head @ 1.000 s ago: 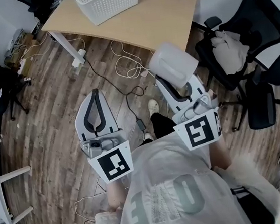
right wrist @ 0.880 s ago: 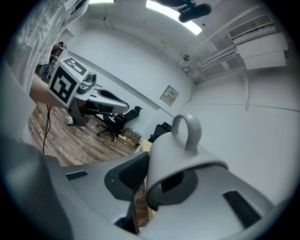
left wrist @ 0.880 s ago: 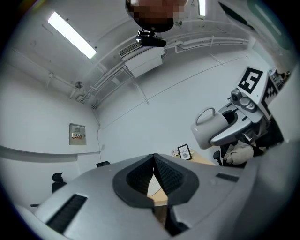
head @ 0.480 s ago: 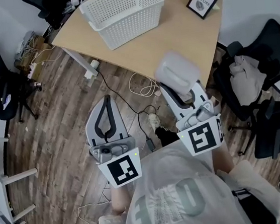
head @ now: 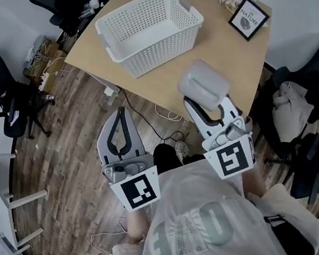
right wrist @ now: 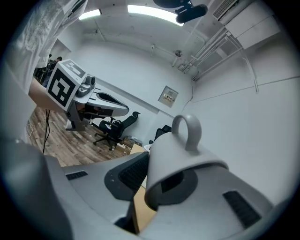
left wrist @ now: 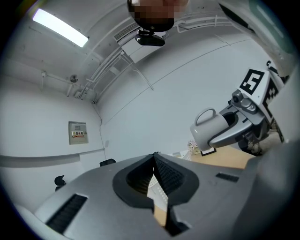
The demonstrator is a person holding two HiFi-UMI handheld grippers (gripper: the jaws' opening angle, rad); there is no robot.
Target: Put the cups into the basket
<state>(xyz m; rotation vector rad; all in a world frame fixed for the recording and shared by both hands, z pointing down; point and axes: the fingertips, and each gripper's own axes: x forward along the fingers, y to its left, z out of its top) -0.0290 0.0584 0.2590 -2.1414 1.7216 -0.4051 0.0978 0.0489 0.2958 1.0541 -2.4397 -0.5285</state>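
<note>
One cup (head: 202, 84), one basket (head: 162, 57), one picture frame (head: 249, 18).

I am standing in an office: black swivel chairs (head: 6, 94) flank a pale wooden desk (head: 219, 53), and cables (head: 168, 116) trail across the wood-plank floor (head: 54, 166).

Head view: steeply down over left gripper (head: 121, 110) and right gripper (head: 204, 91). Gripper views: close along own jaws, toward the shared table (head: 219, 47).
</note>
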